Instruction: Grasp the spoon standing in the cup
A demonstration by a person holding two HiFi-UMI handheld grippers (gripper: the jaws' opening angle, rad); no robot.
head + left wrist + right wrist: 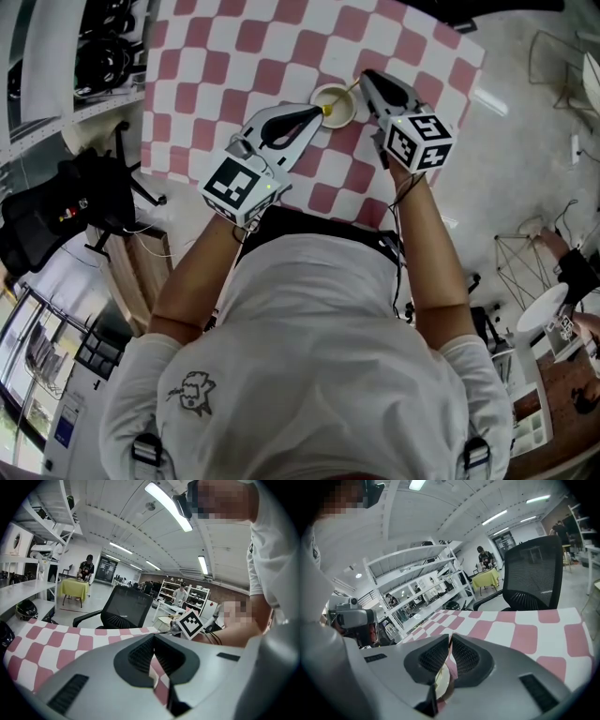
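A cream cup (339, 112) stands on the red-and-white checked cloth (234, 56). A thin yellow spoon (345, 94) leans out of it toward the upper right. My right gripper (366, 75) is at the handle's top end, its jaws shut on the spoon. In the right gripper view the tips (450, 637) meet on a thin pale strip, with the cream cup (443, 680) below them. My left gripper (322, 112) reaches the cup's left rim and looks shut on it. In the left gripper view its tips (153, 638) touch, with a pale edge in the gap below them.
The cup stands near the table's near-right part, and checked cloth stretches away behind it. A black office chair (84, 202) stands left of the table and another one (532, 573) beyond its far side. Shelving (422, 588) and people are far off.
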